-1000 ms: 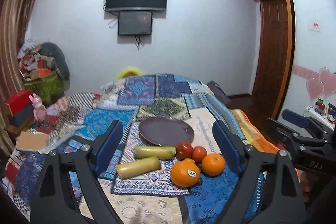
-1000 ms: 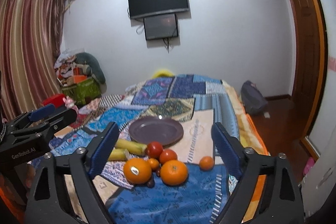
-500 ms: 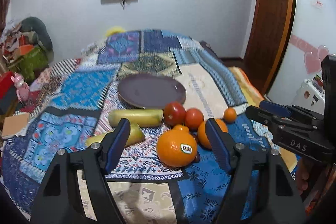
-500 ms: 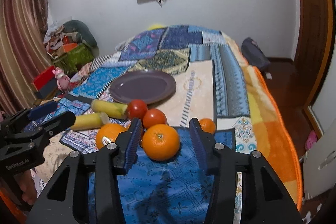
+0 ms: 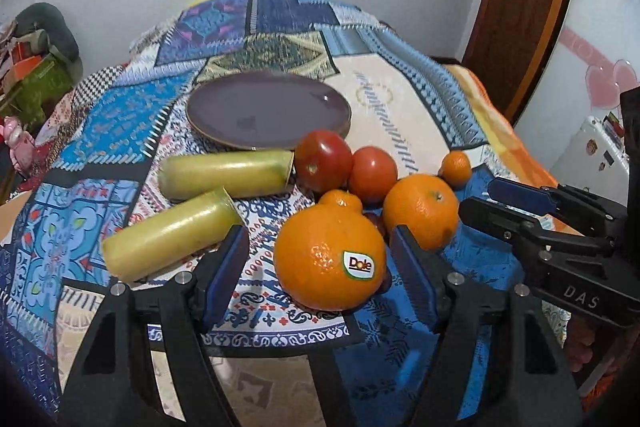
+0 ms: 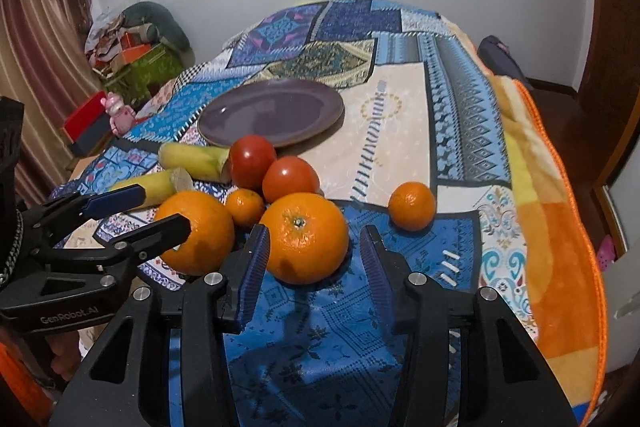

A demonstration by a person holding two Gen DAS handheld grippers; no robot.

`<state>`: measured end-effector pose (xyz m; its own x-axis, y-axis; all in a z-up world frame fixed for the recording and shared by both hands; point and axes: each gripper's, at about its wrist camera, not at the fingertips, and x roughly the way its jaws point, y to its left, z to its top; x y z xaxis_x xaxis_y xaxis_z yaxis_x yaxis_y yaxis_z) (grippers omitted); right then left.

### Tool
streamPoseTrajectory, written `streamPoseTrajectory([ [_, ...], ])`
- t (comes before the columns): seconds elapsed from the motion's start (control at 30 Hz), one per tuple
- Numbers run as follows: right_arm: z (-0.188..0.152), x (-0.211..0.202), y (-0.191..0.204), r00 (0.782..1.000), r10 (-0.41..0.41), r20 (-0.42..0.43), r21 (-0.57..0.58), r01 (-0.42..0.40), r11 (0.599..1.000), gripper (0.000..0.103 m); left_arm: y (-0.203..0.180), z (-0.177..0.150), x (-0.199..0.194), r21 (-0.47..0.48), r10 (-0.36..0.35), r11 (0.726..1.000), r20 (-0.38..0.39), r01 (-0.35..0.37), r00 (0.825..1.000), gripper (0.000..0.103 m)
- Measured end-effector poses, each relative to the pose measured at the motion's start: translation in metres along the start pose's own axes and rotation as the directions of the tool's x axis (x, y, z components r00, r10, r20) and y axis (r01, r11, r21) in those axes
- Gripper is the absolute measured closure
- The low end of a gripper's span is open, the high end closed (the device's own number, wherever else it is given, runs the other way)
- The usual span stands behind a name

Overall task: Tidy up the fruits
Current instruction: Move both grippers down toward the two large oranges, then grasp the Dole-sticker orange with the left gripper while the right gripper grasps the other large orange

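Both grippers poised for pickup, nothing gripped. Left gripper (image 5: 318, 267) wide around Dole orange (image 5: 330, 259); right gripper (image 6: 314, 259) wide around orange (image 6: 306, 237). Plate (image 5: 224, 107) bare, 12 o'clock. Next, likely: squeeze, lift, carry.

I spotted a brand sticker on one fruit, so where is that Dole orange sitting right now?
In the left wrist view, the Dole orange lies on the quilt between the open left gripper fingers, with a plain orange to its right.
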<state>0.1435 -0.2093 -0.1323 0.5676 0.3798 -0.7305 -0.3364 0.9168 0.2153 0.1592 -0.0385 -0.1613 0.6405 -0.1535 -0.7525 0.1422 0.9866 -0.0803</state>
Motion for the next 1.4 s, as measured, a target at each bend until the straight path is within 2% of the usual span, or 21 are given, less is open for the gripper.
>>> streamPoseTrajectory([
  [0.17, -0.003, 0.013, -0.005, 0.999, 0.019, -0.039, 0.02, -0.019, 1.0, 0.053, 0.002, -0.002, 0.017, -0.012, -0.017, 1.0, -0.047, 0.017, 0.999, 0.026],
  [0.4, -0.002, 0.018, -0.005, 0.998, 0.034, -0.05, 0.011, -0.033, 0.999, 0.046, 0.005, -0.003, 0.038, -0.032, -0.055, 0.998, -0.101, 0.052, 0.993, 0.024],
  [0.47, -0.002, 0.021, -0.004, 0.998, 0.037, -0.053, 0.006, -0.036, 0.999, 0.045, 0.009, -0.004, 0.042, -0.05, -0.083, 0.996, -0.108, 0.078, 0.991, 0.026],
  [0.5, -0.002, 0.023, -0.003, 0.998, 0.033, -0.058, -0.001, -0.034, 0.999, 0.045, 0.01, -0.004, 0.041, -0.057, -0.107, 0.993, -0.105, 0.102, 0.989, 0.033],
  [0.53, -0.001, 0.024, -0.002, 0.998, 0.036, -0.059, -0.002, -0.036, 0.999, 0.045, 0.011, -0.004, 0.041, -0.059, -0.117, 0.992, -0.103, 0.111, 0.988, 0.033],
  [0.7, 0.0, 0.033, -0.002, 0.996, 0.053, -0.079, 0.002, -0.053, 0.999, 0.041, 0.015, -0.005, 0.037, -0.06, -0.1, 0.994, -0.093, 0.095, 0.991, 0.033],
  [0.93, 0.001, 0.048, 0.005, 0.993, 0.029, -0.111, -0.022, -0.032, 0.999, 0.037, 0.026, -0.004, 0.034, -0.067, -0.085, 0.995, -0.083, 0.079, 0.993, 0.033],
  [1.1, 0.002, 0.056, 0.001, 0.989, 0.052, -0.139, 0.011, -0.051, 0.999, 0.037, 0.027, -0.004, 0.039, -0.069, -0.095, 0.994, -0.085, 0.09, 0.992, 0.033],
  [1.23, 0.002, 0.059, 0.005, 0.99, 0.029, -0.139, -0.008, -0.03, 1.0, 0.039, 0.03, -0.004, 0.044, -0.087, -0.122, 0.99, -0.105, 0.113, 0.987, 0.033],
  [1.4, 0.003, 0.053, 0.0, 0.99, 0.044, -0.135, 0.028, -0.04, 0.999, 0.04, 0.026, -0.003, 0.042, -0.075, -0.114, 0.991, -0.107, 0.106, 0.988, 0.034],
])
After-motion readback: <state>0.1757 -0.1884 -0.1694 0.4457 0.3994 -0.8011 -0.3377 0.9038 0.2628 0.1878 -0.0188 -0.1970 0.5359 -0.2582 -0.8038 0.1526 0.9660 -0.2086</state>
